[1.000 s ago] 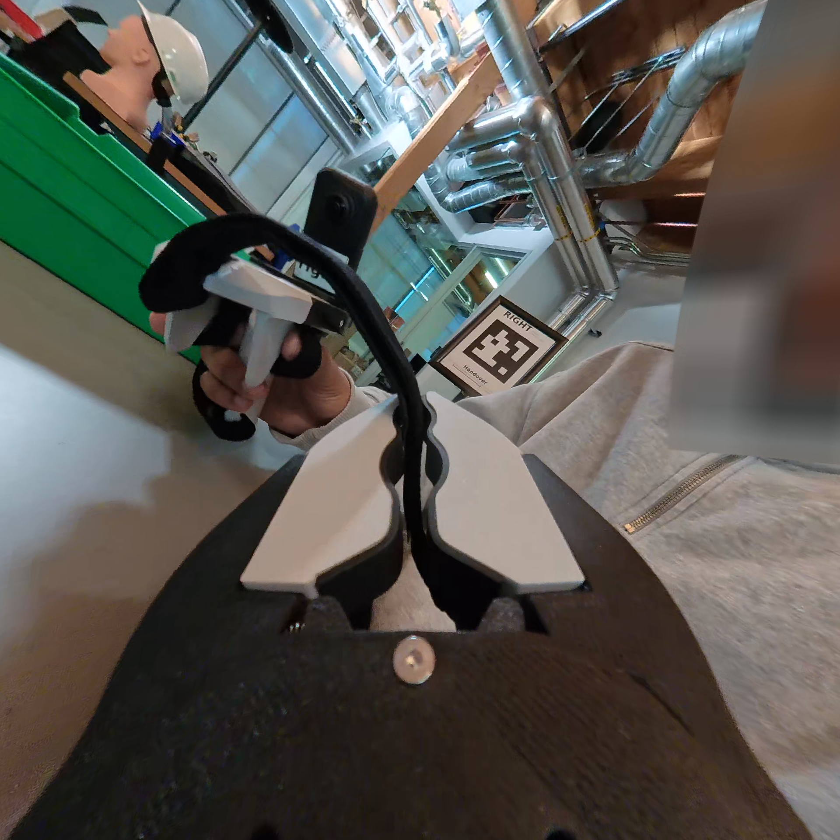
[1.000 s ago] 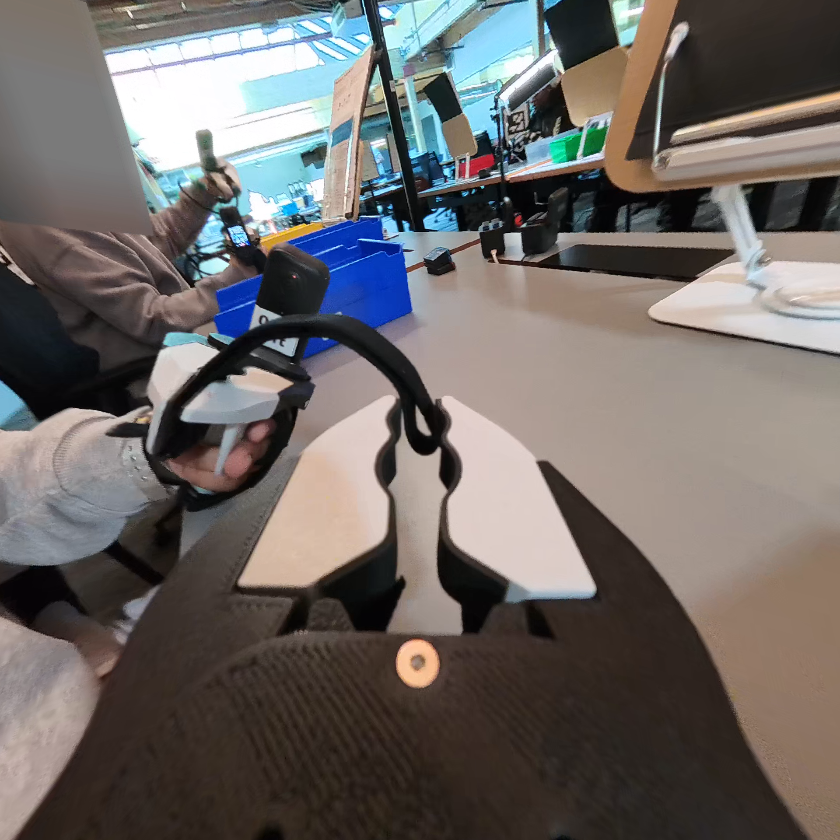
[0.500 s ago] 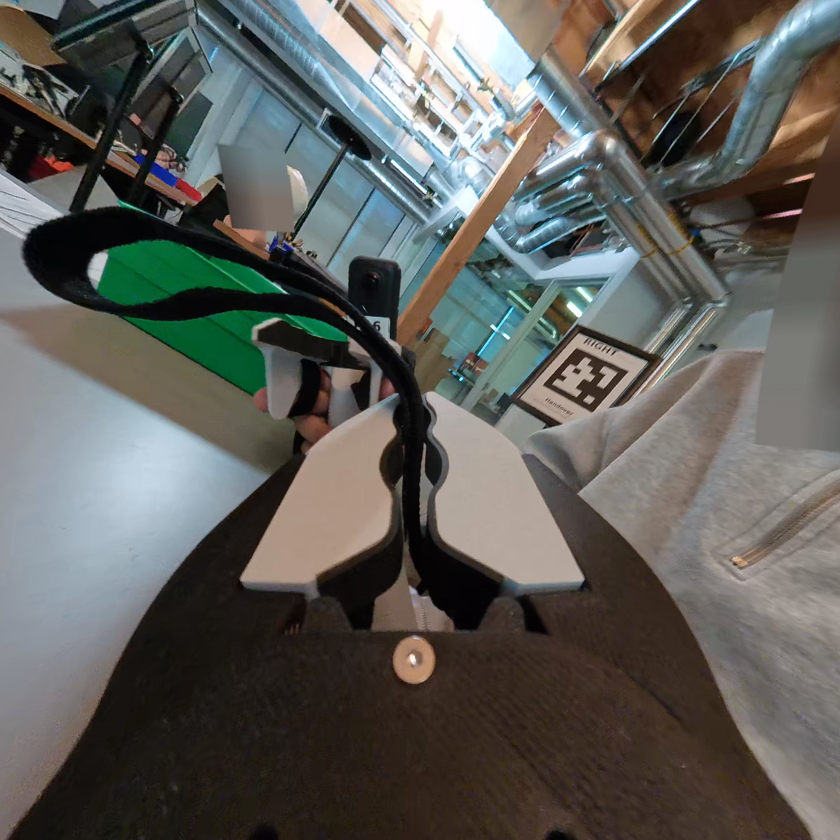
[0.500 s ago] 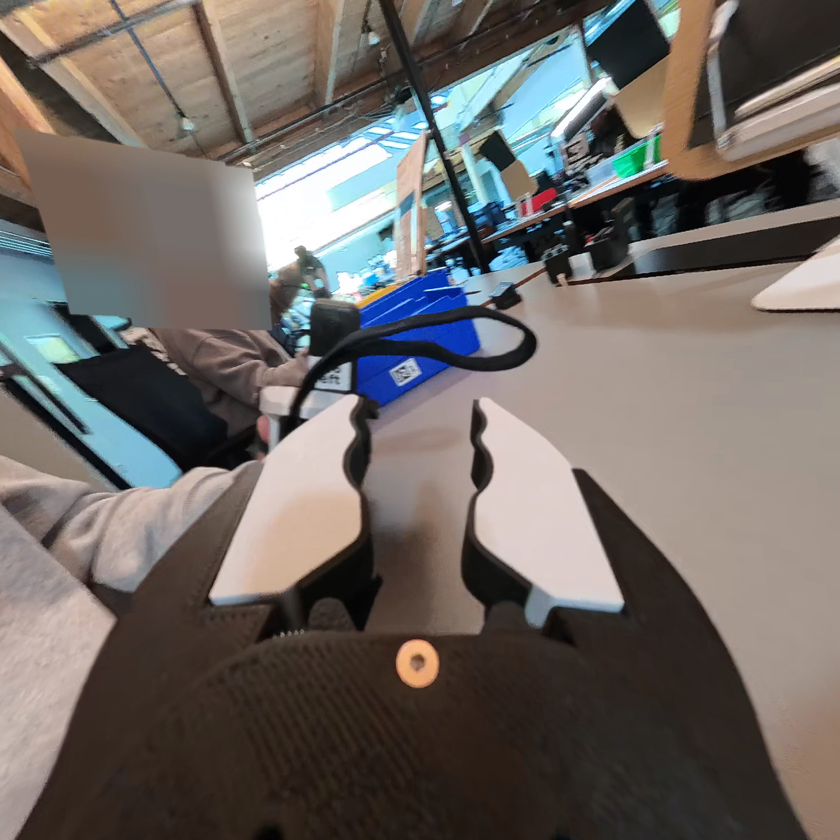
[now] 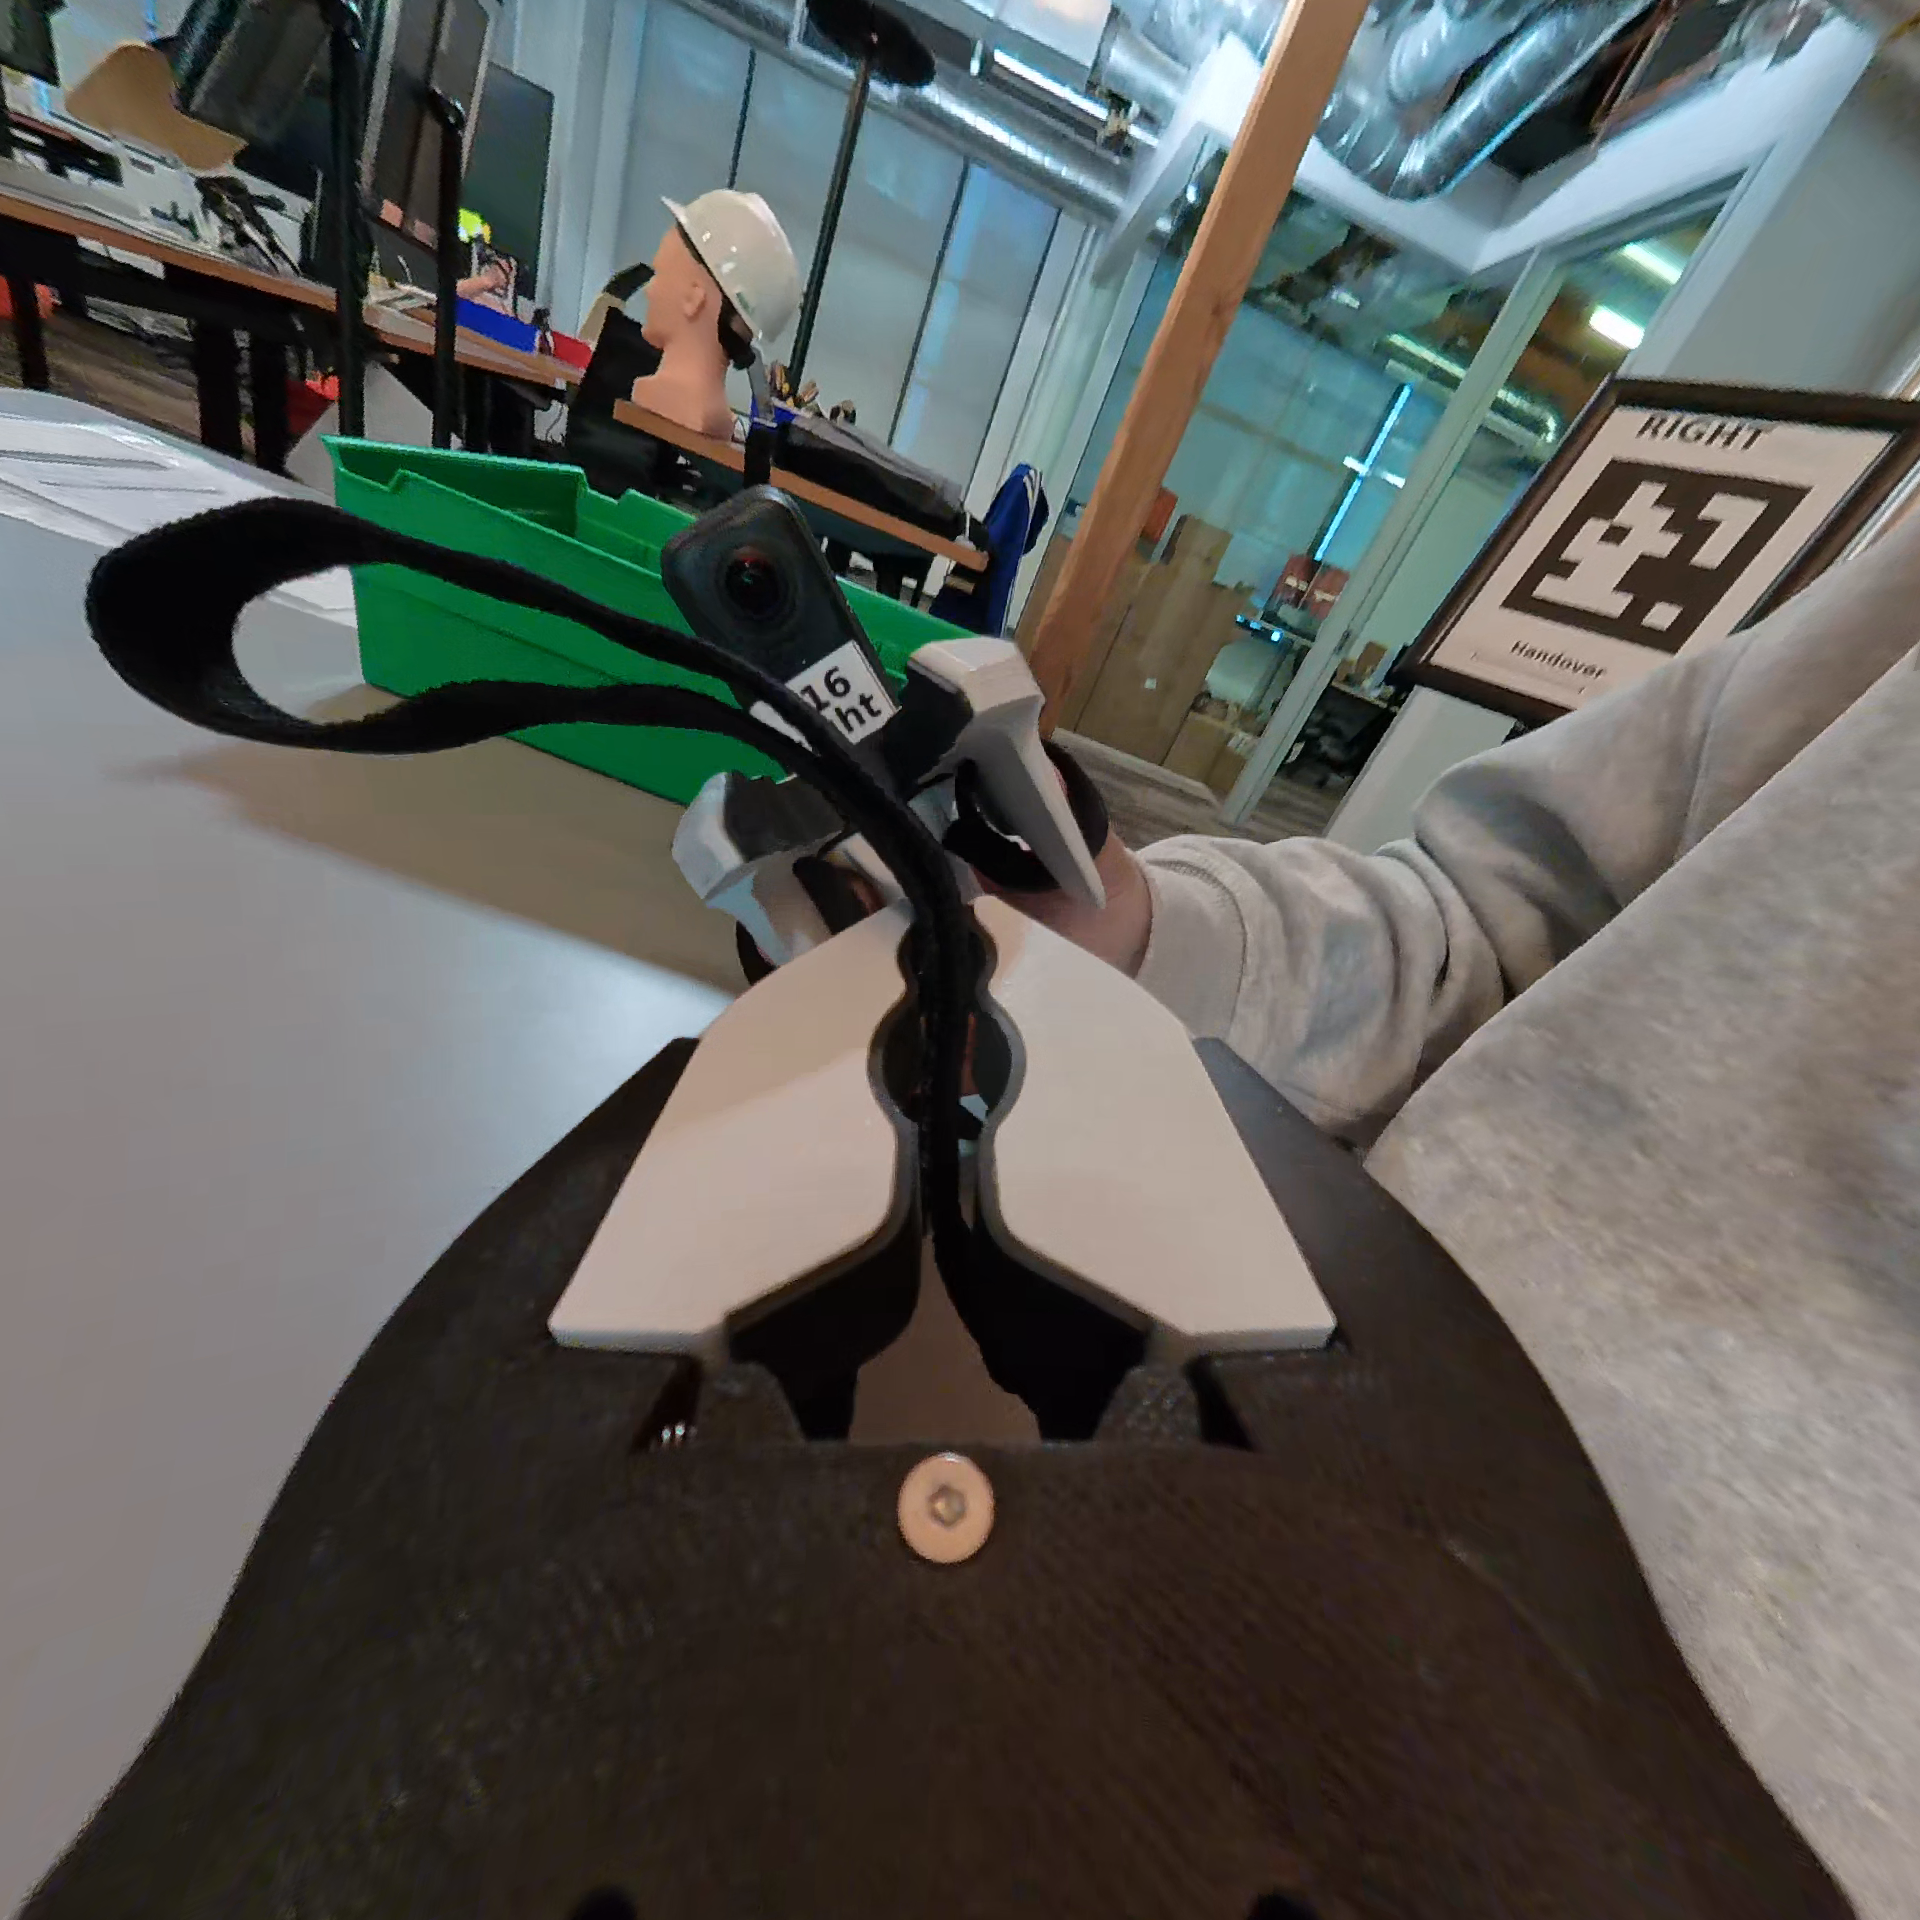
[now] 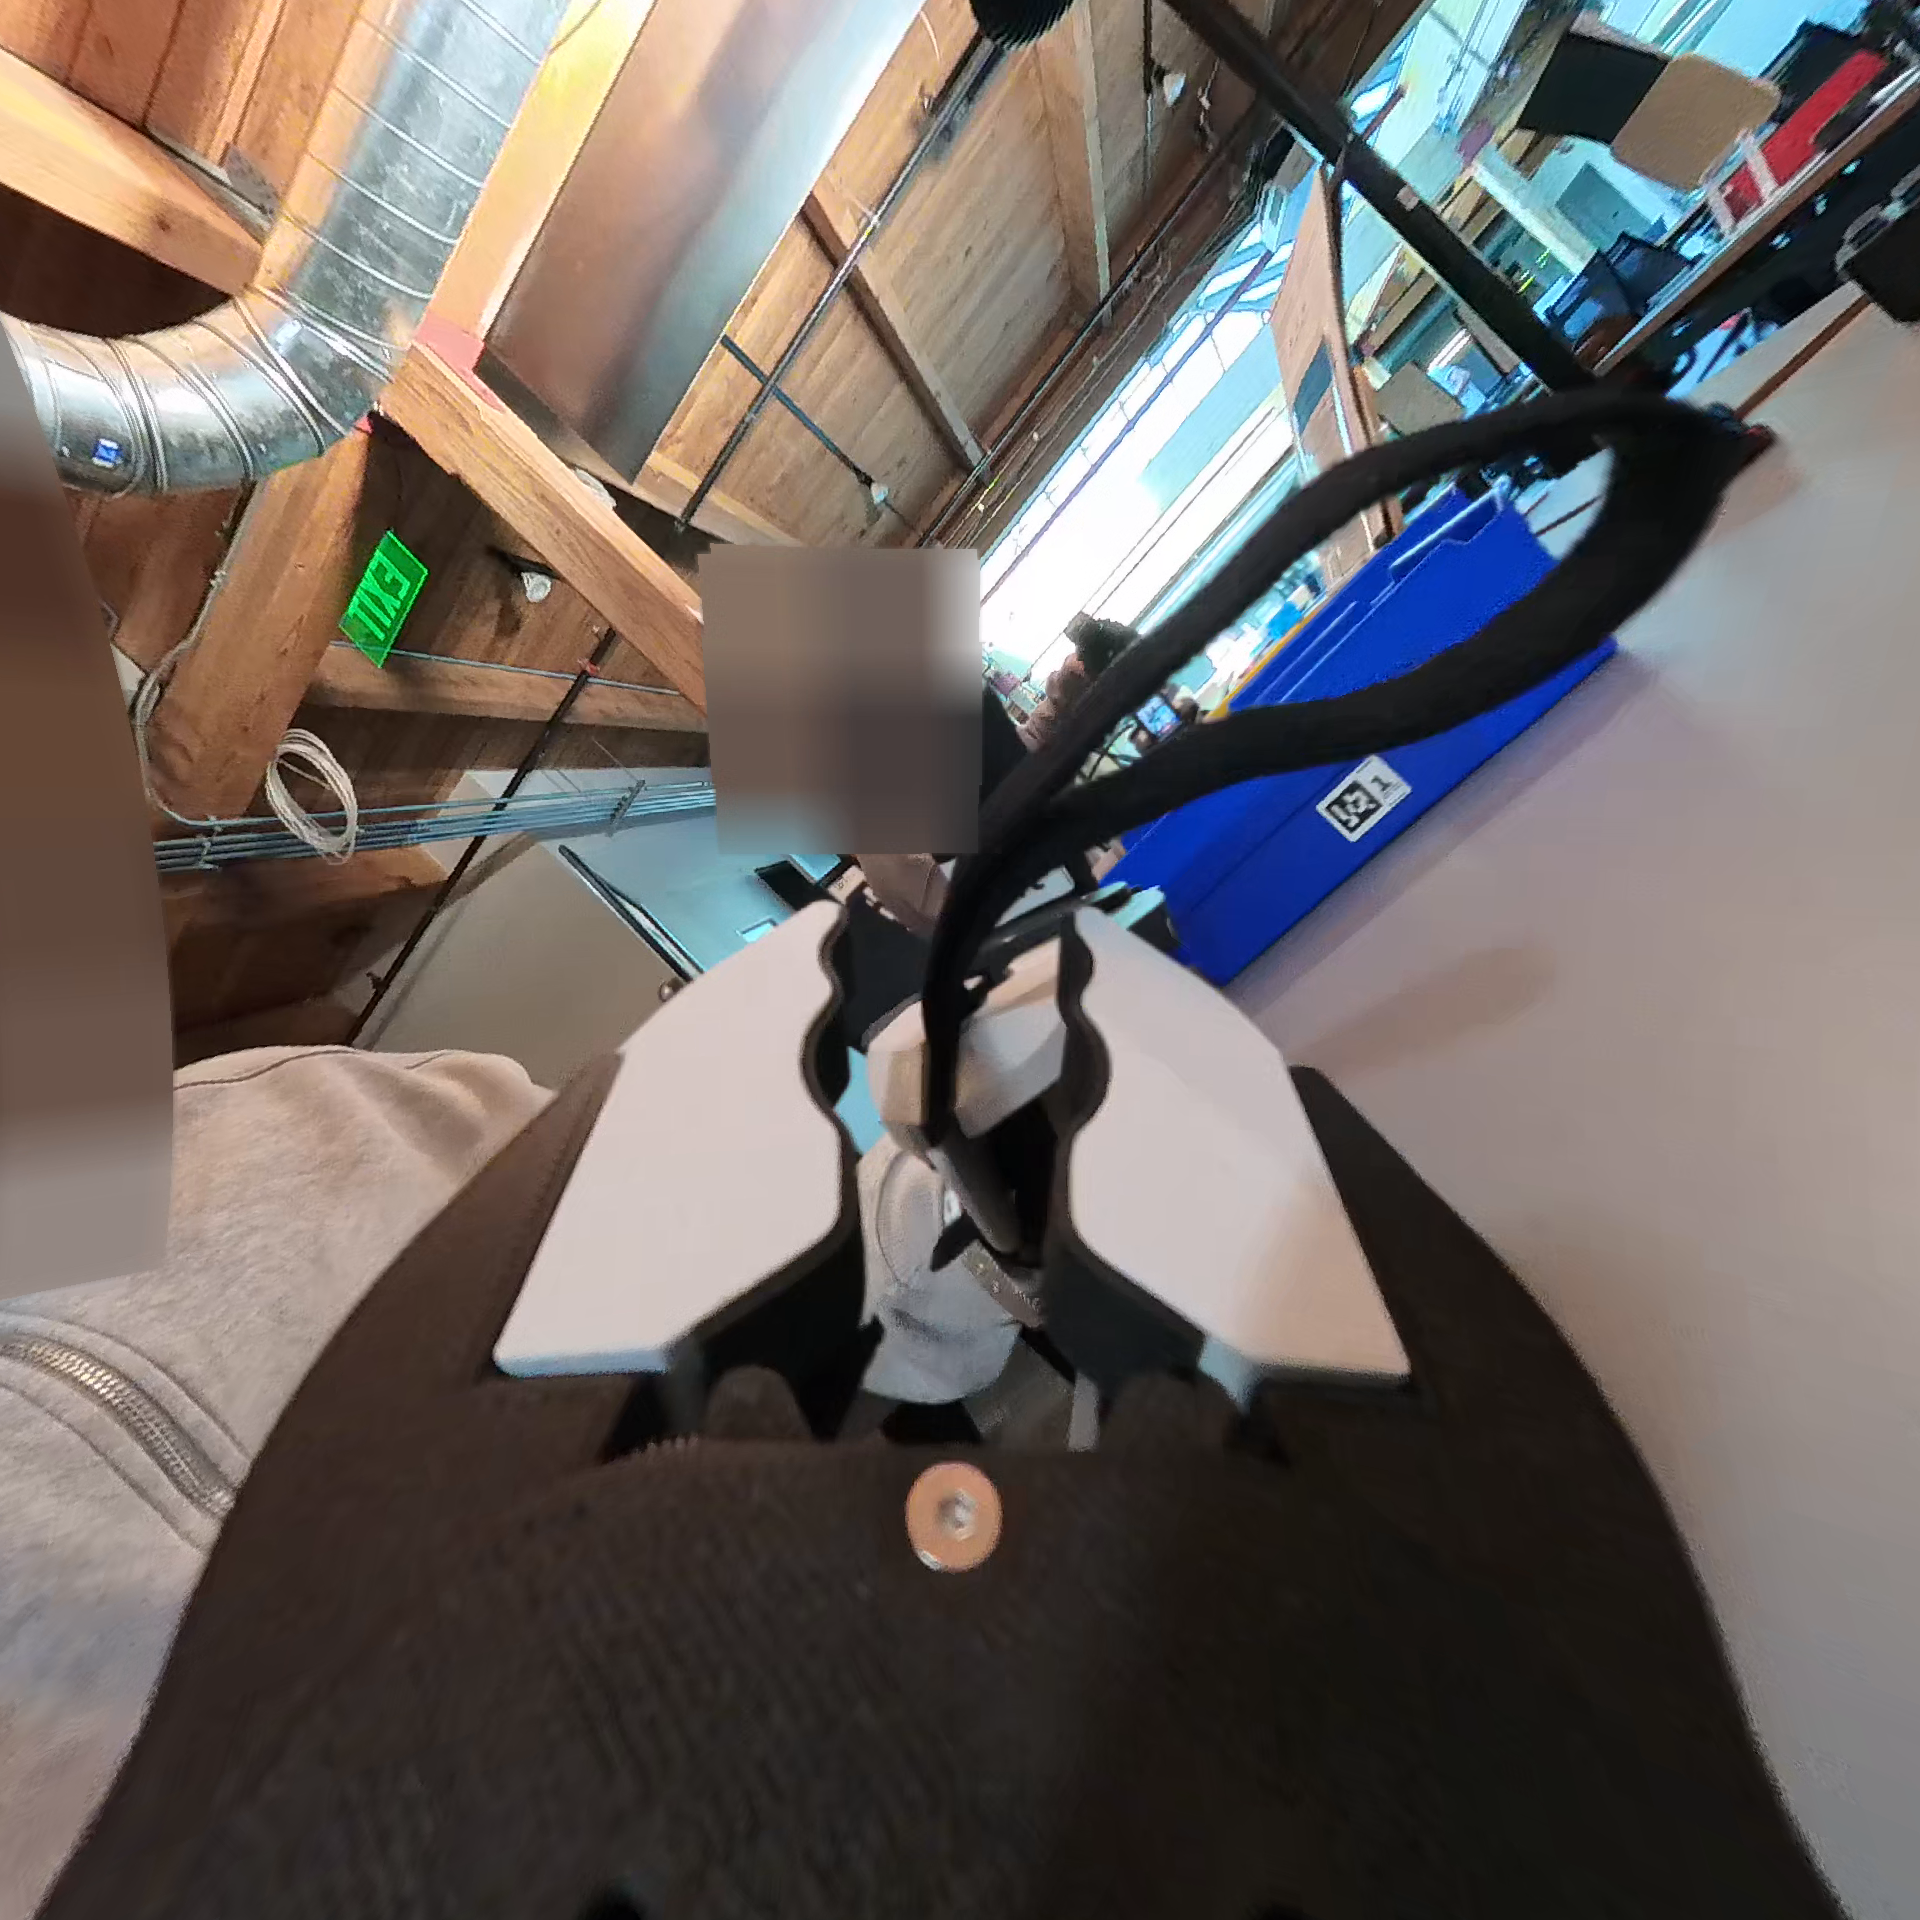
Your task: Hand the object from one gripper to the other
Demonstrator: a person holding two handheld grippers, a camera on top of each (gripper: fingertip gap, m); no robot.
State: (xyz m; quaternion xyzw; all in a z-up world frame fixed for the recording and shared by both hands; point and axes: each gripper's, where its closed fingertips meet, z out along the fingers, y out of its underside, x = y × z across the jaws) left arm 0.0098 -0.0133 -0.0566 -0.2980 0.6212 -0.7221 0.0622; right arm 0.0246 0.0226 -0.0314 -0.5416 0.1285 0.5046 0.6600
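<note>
Two bins on the table, green bin, blue bin, contents hidden, left gripper fingers clenched on black strap, right gripper fingers released.

Looks like a robotics lab or maker-type workshop set up inside an old industrial building. Overhead it's all exposed wood beams and big shiny metal air ducts, plus a green exit sign on the timber. Big glass partition walls and a wooden post in the middle of the room. Long workbenches with monitors and clutter, a mannequin head wearing a white hard hat, and plastic storage bins sitting on the gray table, one green bin and one blue bin. There's also a framed black-and-white marker sign, the kind used for camera tracking.
</note>
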